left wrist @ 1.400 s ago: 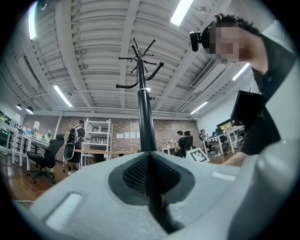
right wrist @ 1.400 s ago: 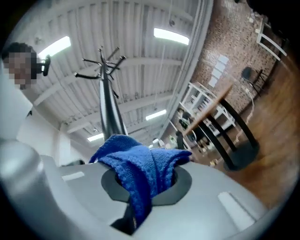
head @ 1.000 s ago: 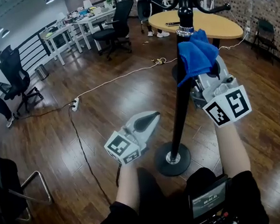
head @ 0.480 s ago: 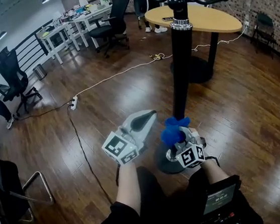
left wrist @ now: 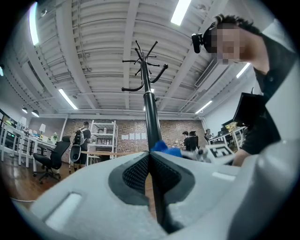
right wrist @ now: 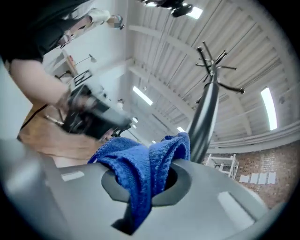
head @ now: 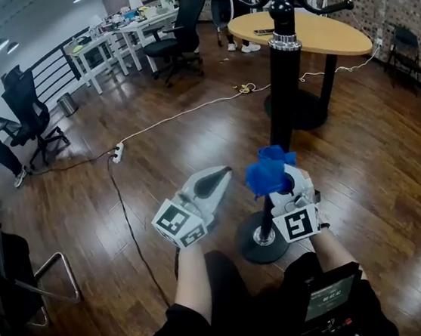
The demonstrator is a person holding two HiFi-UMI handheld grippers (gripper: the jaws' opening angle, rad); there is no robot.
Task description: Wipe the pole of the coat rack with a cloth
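The black coat rack pole rises from a round base on the wooden floor, close in front of me. My right gripper is shut on a blue cloth, which rests against the low part of the pole. In the right gripper view the cloth bulges out of the shut jaws right beside the pole. My left gripper hovers left of the pole, shut and holding nothing; in its own view the pole and its hooks stand straight ahead, with the cloth beyond the jaws.
An oval wooden table stands behind the rack. Office chairs and white desks sit at the back left. A white cable with a power strip crosses the floor. Another chair frame is at my left.
My right gripper swept the cloth down the pole from near the collar to just above the base, and has now come up a little. The left gripper barely moved.
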